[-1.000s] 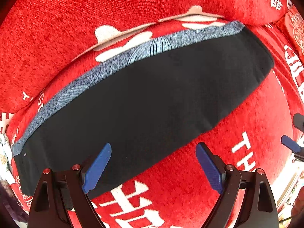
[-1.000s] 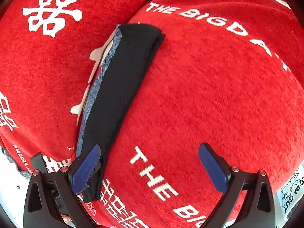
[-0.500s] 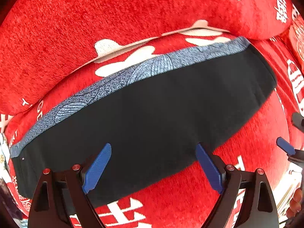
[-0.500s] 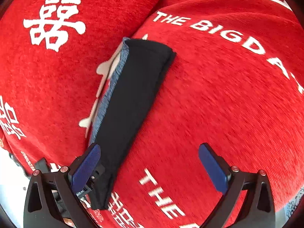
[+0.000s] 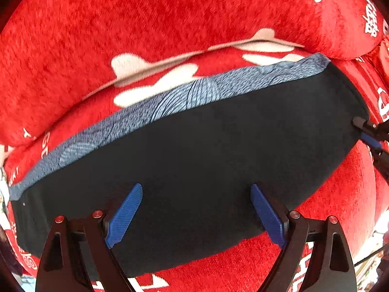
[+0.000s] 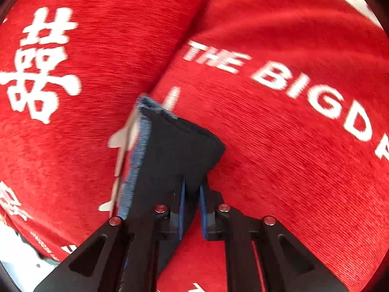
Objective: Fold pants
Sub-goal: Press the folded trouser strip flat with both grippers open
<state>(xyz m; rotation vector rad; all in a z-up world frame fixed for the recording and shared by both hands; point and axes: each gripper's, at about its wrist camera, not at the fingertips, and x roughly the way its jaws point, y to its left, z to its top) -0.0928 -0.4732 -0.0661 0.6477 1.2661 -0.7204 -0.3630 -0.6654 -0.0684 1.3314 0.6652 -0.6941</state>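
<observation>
The dark folded pants (image 5: 206, 158) lie as a long strip on the red cover, a blue patterned layer (image 5: 184, 97) showing along their far edge. My left gripper (image 5: 195, 215) hangs open above the strip's near half, with nothing between its blue pads. In the right wrist view the pants (image 6: 175, 150) run away from me. My right gripper (image 6: 192, 194) is closing its jaws on their near right edge, with dark cloth pinched between the pads. That gripper's tips (image 5: 367, 133) also show at the strip's right end in the left wrist view.
A red plush cover with white lettering (image 6: 291, 146) spreads under everything. A thick red cushion (image 5: 145, 24) rises behind the pants, a seam between the two. Pale floor shows at the lower left (image 6: 22, 262).
My right gripper has moved in over the end of the pants and its jaws have gone from wide open to pinched on the cloth. My left gripper has drifted further over the strip, still open.
</observation>
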